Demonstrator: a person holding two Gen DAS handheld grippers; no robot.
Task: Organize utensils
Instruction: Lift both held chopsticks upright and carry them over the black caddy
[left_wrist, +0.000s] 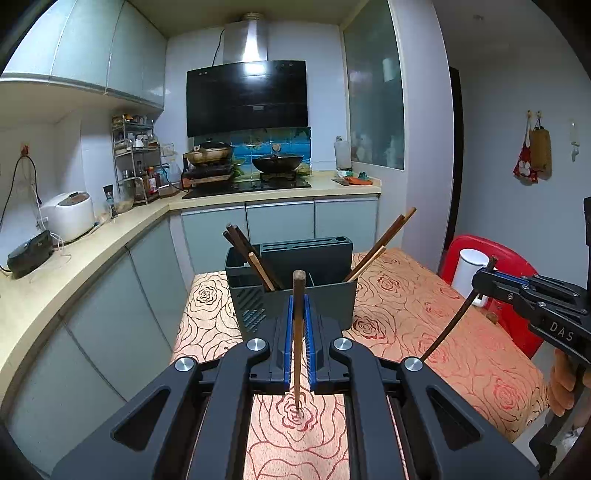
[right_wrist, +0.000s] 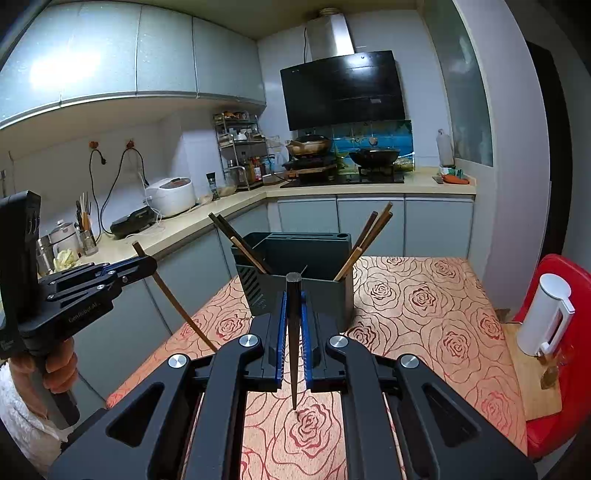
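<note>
Left tongs (left_wrist: 298, 321) closed on a brown chopstick (left_wrist: 297, 332), held near upright between the blue pads, thin tip low over the tabletop (left_wrist: 424, 295); contact with the rose-patterned cloth cannot be told. Right tongs (right_wrist: 293, 328) closed on a darker chopstick (right_wrist: 293, 332), same posture, tip just above a rose motif. Dark utensil holder (left_wrist: 295, 291) stands toward the far edge of the tabletop, ahead of both tongs. It carries one bundle of chopsticks (left_wrist: 251, 254) leaning left out of its left compartment and another bundle (left_wrist: 380, 247) leaning right at its right side; slotted knife block section at its rear. Left wrist view alone shows the right tongs from the side, at the right edge of the tabletop, with the dark chopstick slanting down and curved by the lens. Right wrist view alone shows the left tongs side-on, off the left edge of the tabletop, the brown chopstick slanting down-right, and the holding hand (right_wrist: 55, 365) below. White lidded canister (right_wrist: 546, 314) on a red chair (right_wrist: 554, 424) beside the right edge, fuller in the right wrist view.
</note>
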